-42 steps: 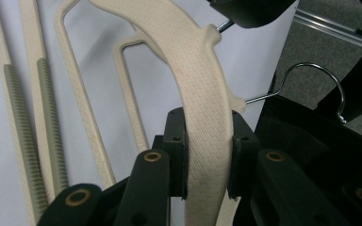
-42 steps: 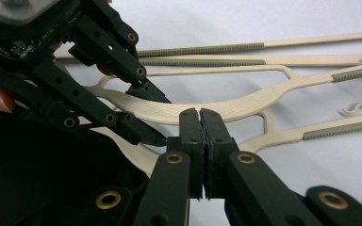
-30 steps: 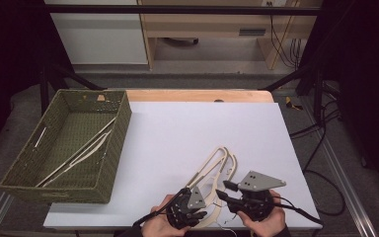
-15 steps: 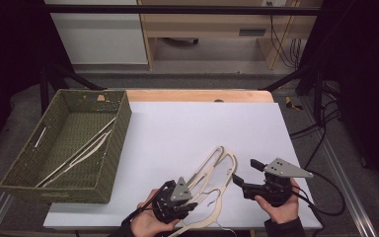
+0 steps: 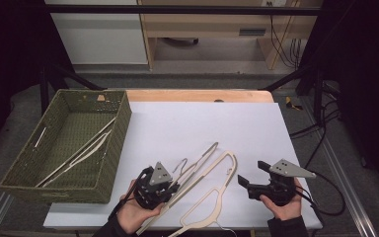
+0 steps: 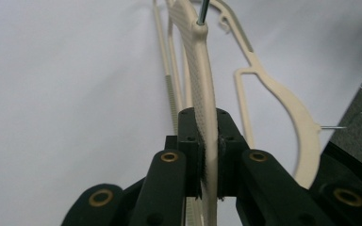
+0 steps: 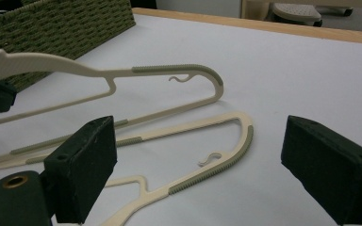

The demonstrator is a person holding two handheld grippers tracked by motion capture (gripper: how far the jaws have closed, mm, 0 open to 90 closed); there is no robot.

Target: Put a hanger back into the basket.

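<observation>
On the desk, high view: I am pinching the upper hanger point(image 5: 197, 165) in my left hand-held gripper point(image 5: 165, 190), near the front edge of the white desk point(image 5: 202, 123); the lower hanger point(image 5: 217, 195) is lying just beside it, and my right hand-held gripper point(image 5: 249, 180) is hovering right of both, apart from them.
Basket: a green woven basket point(image 5: 113, 148) is sitting at the desk's left edge with more hangers inside.
Left gripper view: my jaws are pressing together on the upper hanger's point(image 6: 206, 108) cream arm; the lower hanger point(image 6: 283, 94) is lying to its right.
Right gripper view: my jaws have just been opening and are standing spread with nothing between them; both hangers point(image 7: 179, 77) point(image 7: 202, 136) are lying ahead.
</observation>
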